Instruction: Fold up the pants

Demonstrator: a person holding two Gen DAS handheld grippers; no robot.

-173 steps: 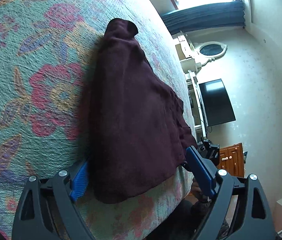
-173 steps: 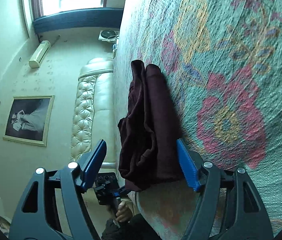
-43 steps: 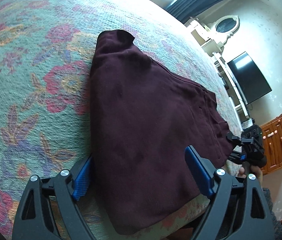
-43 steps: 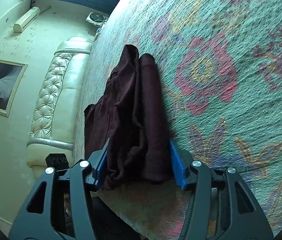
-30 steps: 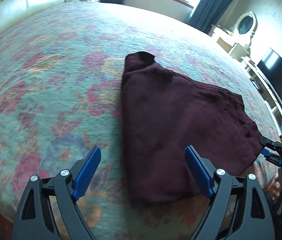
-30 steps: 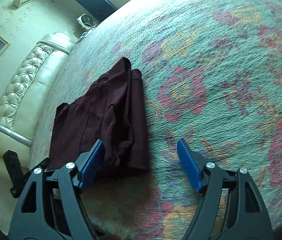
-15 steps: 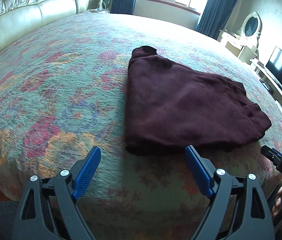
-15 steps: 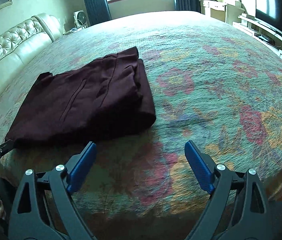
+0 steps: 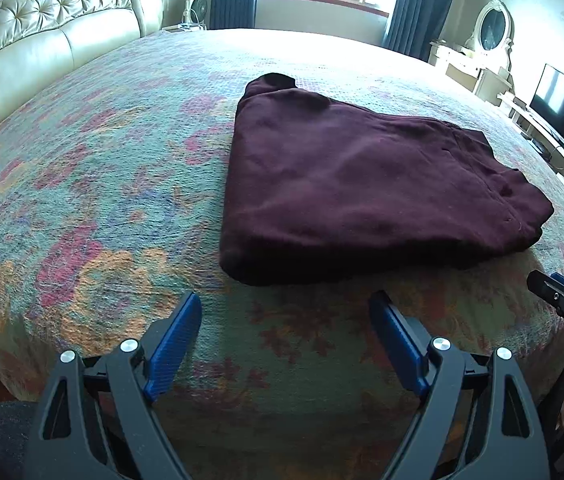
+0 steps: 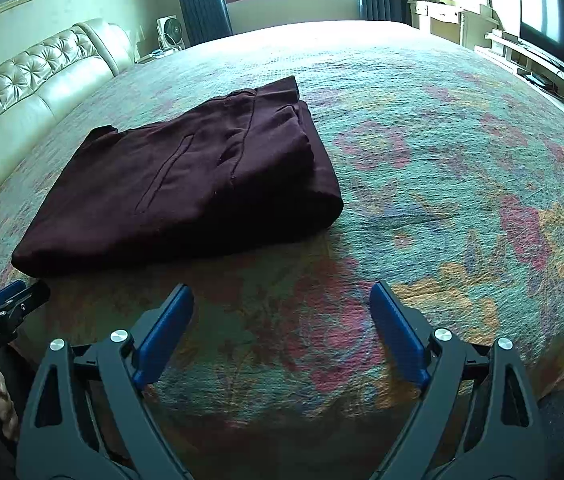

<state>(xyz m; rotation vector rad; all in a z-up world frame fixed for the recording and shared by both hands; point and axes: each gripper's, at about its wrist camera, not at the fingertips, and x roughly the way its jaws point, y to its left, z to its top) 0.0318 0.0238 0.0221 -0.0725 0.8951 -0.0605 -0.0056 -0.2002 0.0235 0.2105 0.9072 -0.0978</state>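
Near bed (image 9: 94,184) edge, folded pants (image 9: 362,188) lie w/ both hand-held grippers (image 9: 285,318) (image 10: 281,308) wide open, empty, short of them.

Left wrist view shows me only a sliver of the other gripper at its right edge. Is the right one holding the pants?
Observer: No. The right gripper has just been opening its jaws. Nothing is between them, and the pants lie apart from it on the bedspread.
Operator: Anything on the top layer that I can't make out?
Observer: A long pocket slit runs across it, lying flat.
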